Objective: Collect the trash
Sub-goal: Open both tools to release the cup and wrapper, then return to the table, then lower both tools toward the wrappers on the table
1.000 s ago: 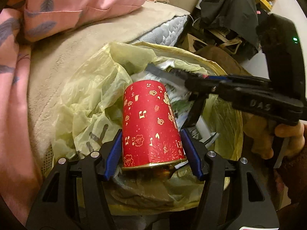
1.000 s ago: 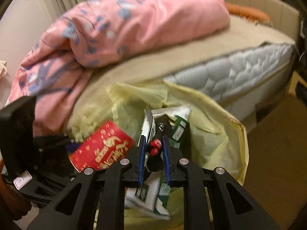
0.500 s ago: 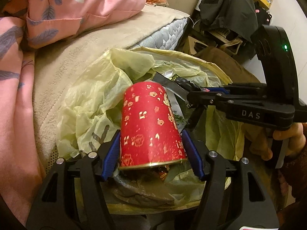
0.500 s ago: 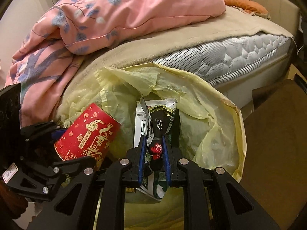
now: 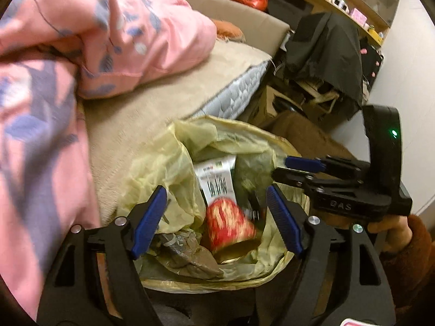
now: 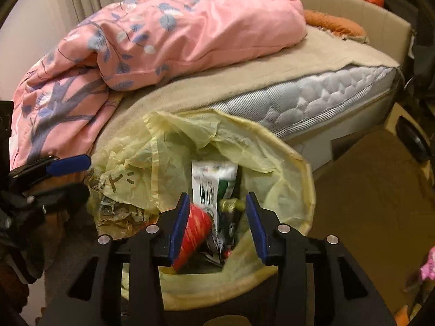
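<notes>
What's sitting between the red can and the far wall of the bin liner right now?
A white printed wrapper stands between the red can and the far wall of the yellow bin liner; both wrist views show it. A dark green packet lies beside it.

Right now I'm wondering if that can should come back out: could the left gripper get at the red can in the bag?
Probably yes. The left gripper, jaws opening and empty, hangs above the red can, which lies on top in the open yellow bag.

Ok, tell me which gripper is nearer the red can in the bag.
Too close to call. The left gripper and right gripper both hang open just above the red can, jaws opening, neither touching it.
</notes>
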{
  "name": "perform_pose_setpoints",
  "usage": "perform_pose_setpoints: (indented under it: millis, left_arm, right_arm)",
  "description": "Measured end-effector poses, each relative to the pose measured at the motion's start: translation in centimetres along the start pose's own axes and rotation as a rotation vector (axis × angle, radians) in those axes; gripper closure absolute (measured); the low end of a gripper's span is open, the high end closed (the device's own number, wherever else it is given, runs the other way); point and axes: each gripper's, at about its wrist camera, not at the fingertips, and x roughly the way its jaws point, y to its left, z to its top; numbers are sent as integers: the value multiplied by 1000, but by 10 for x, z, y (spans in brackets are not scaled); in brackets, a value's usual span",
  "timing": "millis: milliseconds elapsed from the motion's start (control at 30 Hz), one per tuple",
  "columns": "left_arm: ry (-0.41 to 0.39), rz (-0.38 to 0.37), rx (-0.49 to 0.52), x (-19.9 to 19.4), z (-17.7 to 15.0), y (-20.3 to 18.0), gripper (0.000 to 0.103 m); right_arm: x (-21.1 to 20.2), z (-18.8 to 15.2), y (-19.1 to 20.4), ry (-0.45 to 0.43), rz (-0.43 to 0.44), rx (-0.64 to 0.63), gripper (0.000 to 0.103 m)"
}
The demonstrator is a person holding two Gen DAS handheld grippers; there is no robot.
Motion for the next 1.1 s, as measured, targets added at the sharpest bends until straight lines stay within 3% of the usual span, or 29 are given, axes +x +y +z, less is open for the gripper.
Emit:
perform_pose_setpoints:
  millis: [267,300,367,400,467,533,633,833,1100]
  left_arm:
    - [-116,42,-27,-31,0,-32,29]
    - [-130,31,-21,-33,-3,-40,29]
    - [-143,-3,-5,-34,-8,-59,27]
    - [-143,-36,8,-34,-13,-72,23]
    - [-119,-99,29,-28,-21,-91,13]
    - [-92,-135,39,-22,-29,-108,11]
    - [-19,-171,83,-8,-42,-140,11]
    - [13,-194,189,-1,-67,-192,11]
    - [124,-269,298,16,-89,-243,19]
  right_arm:
    - [-91,-22,-16,-113,-34,53,53]
    - [-102,-28,-18,-125,-44,58,53]
    - [-131,-46,-27,-159,-74,70,39]
    - [-141,-54,-31,-176,-81,71,38]
    - [-167,-79,-41,-214,-116,70,36]
    - [-185,-101,-50,-211,-167,80,36]
    - [-206,-131,-65,-196,-234,95,35]
    - [-251,-196,-95,-228,-382,170,35]
    - [-272,-260,-133,-237,-440,315,35]
